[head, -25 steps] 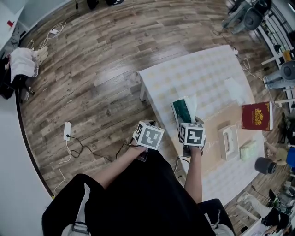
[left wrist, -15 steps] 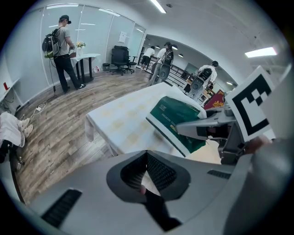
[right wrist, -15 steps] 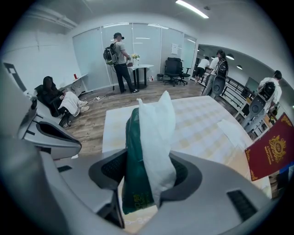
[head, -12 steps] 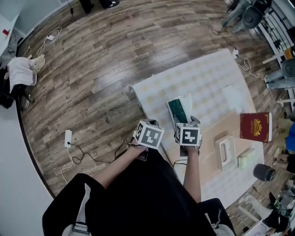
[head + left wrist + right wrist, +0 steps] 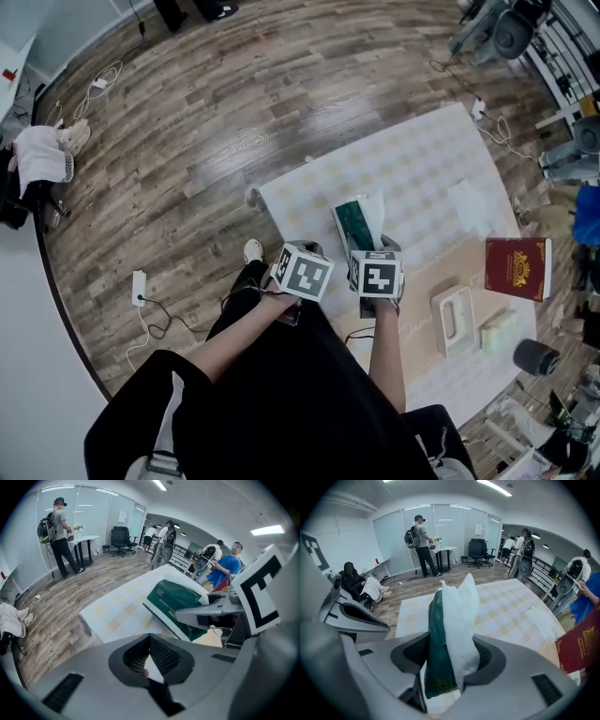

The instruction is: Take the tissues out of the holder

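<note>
Since a second ago, both grippers and the pack have slid left in the head view. There my right gripper [image 5: 366, 247] holds the green tissue pack [image 5: 355, 223] at mid-frame over the counter [image 5: 412, 169], well apart from the beige holder [image 5: 453, 317] at lower right. The left gripper [image 5: 305, 255] sits just left of it.

In the left gripper view, my fingers [image 5: 161, 654] are closed together, and the pack shows at upper right.

In the right gripper view, my fingers [image 5: 485, 656] clamp the pack at centre, with white tissue poking up.

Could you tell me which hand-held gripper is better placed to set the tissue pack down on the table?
Right. The right hand-held gripper is shut on the tissue pack above the table; the left hand-held gripper holds nothing.
</note>
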